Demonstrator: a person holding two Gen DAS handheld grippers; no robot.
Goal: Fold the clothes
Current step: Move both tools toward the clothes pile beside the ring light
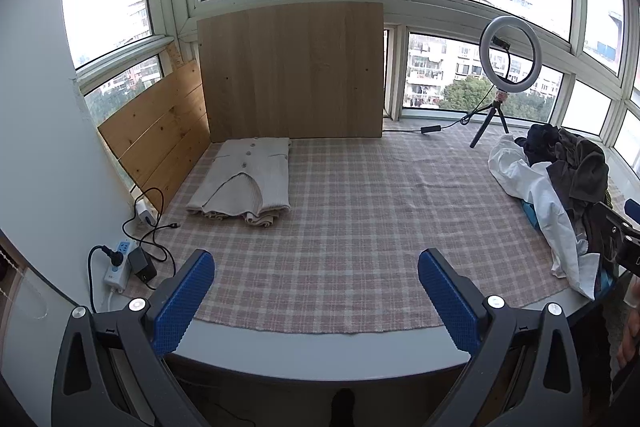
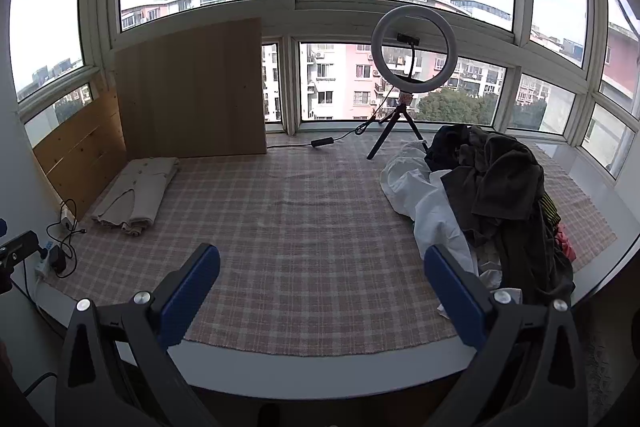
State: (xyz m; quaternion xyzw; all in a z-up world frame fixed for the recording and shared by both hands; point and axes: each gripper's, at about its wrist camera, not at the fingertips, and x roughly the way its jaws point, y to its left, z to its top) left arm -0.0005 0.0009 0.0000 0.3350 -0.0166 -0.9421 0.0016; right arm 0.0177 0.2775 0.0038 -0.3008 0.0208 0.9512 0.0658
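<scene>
Folded cream cardigan (image 1: 244, 183) lies flat at the far-left corner of the checked cloth (image 1: 360, 219). Unfolded heap of clothes (image 2: 492, 187) sits at right, white and dark garments, perhaps more beneath. Left gripper (image 1: 316, 299) and right gripper (image 2: 322, 295) gape wide, holding nothing.

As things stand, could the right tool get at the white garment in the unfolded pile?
Probably yes. The right tool is open and empty, the white garment lies at the pile's near-left edge, and only bare plaid cloth lies between them.
</scene>
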